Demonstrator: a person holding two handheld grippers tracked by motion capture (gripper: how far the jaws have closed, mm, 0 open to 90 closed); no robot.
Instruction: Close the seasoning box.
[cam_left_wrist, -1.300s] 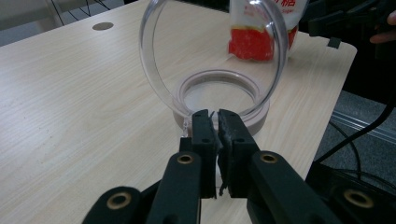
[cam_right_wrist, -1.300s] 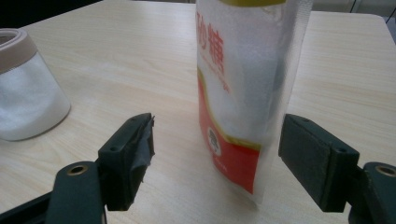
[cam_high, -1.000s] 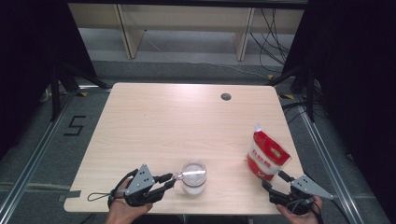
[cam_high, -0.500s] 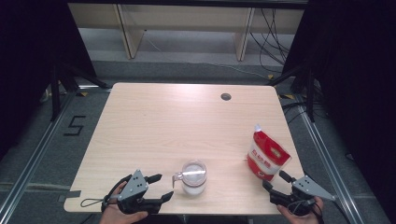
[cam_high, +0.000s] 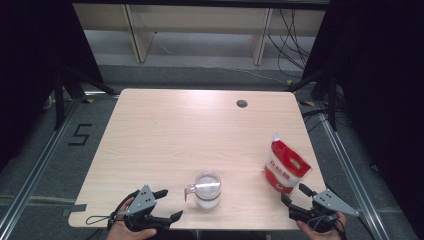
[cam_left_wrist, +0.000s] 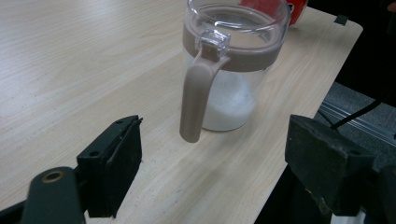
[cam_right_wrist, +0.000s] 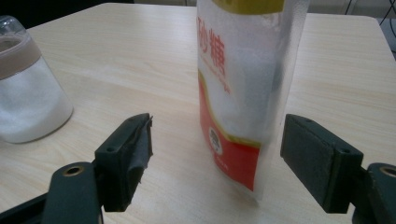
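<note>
A clear jar (cam_high: 207, 190) with a taupe lid and handle holds white grains and stands near the table's front edge. In the left gripper view the jar (cam_left_wrist: 233, 70) shows its handle (cam_left_wrist: 194, 102) turned toward me. My left gripper (cam_high: 170, 203) sits just left of it, and its jaws have just been opening. They now stand wide with nothing between them (cam_left_wrist: 215, 163), a short way back from the handle. A red and white sugar pouch (cam_high: 285, 167) stands upright at the right. My right gripper (cam_high: 294, 194) is open just in front of the pouch (cam_right_wrist: 243, 93), apart from it.
The light wooden table (cam_high: 200, 130) has a round cable hole (cam_high: 242, 103) at the back right. Both hands hover at its front edge, where the dark floor begins. Shelving stands beyond the far side. The jar (cam_right_wrist: 28, 93) also appears at the left in the right gripper view.
My left gripper has let go of the jar's handle, opened wide, and drawn back left and down toward the front edge. The right gripper and the pouch have stayed put.
</note>
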